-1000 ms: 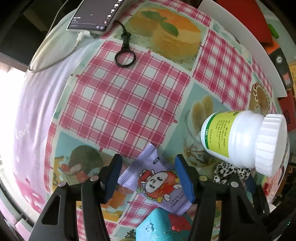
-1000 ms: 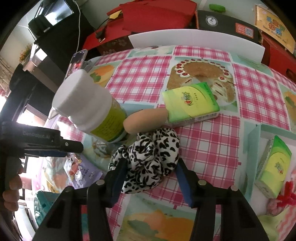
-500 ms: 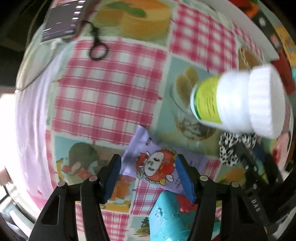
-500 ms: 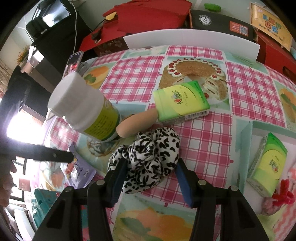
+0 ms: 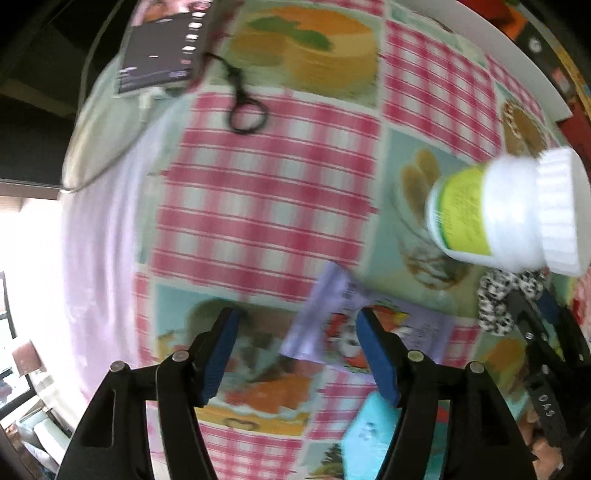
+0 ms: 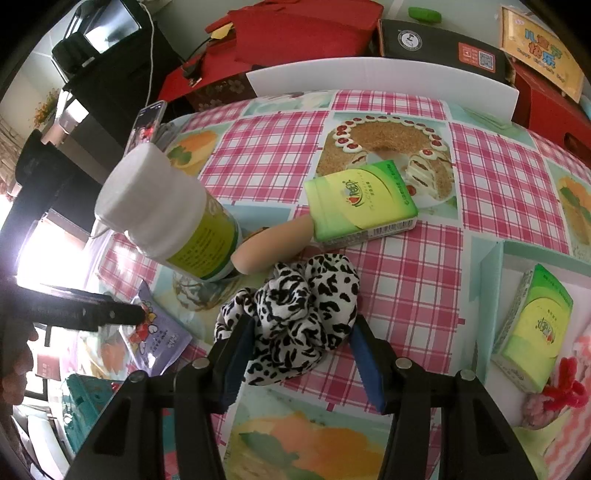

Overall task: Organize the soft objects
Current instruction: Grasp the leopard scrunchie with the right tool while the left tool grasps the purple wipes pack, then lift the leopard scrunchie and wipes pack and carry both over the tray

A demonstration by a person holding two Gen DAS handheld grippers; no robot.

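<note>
A home dining table: pink-checked, cake-printed plastic tablecloth (image 6: pixel 399 258), red gift boxes (image 6: pixel 303 33) stacked behind, black smartphone (image 5: pixel 162 62) charging at the edge.

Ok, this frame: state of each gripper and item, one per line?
Left gripper: open, nothing between the fingers.
Right gripper: open, straddling the scrunchie.
Scrunchie: bunched on the cloth, not gripped.
Bottle: capped, upright.
Tissue pack: flat on the cloth.
Purple packet: flat, partly behind the left gripper's finger.
Phone: screen lit, cable attached.
</note>
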